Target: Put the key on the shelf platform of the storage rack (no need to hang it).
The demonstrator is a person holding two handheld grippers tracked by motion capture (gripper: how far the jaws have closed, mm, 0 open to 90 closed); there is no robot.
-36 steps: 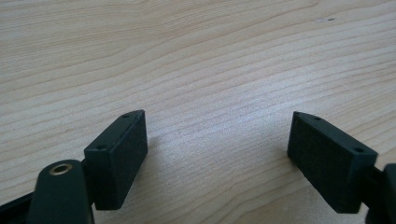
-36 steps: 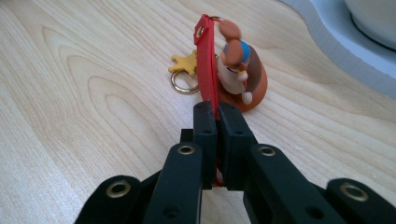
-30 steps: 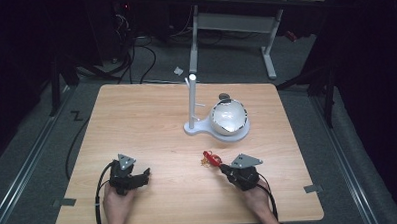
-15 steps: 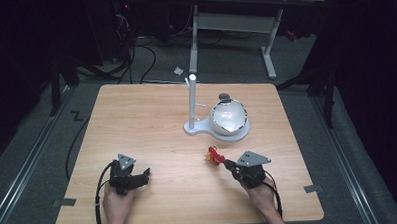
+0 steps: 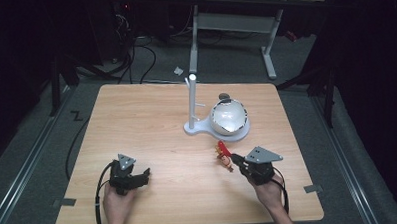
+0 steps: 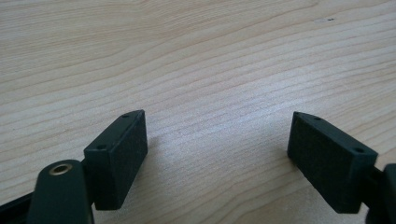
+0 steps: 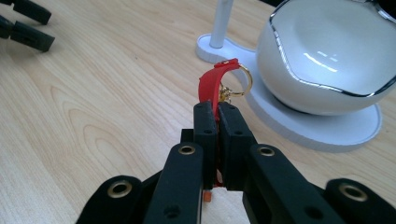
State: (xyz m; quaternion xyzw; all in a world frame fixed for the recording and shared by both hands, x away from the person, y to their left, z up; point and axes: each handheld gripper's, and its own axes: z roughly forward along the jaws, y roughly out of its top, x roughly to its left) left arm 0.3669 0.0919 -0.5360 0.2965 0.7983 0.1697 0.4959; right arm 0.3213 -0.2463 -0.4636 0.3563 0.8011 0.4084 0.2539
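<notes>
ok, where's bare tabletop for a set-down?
Free: the far left half beyond the left gripper, left of the stand's post; also the near strip between both grippers. Crowded: right gripper with its red strap near the white bowl.

**Two black hand-held grippers, each with a grey plate on top**

Both tools are matt black. The left gripper carries a small grey three-cornered plate, and a black cable loops off it past the table edge. The right gripper has a larger grey plate of the same shape, dotted with small holes, and its own black cable runs back along the forearm. Close up, the jaws are blocky rectangular pads with tiny dimples at the corners. The linkage arms behind them are rounded, each set with a brass-coloured rivet. The forearms are bare, no sleeves.
</notes>
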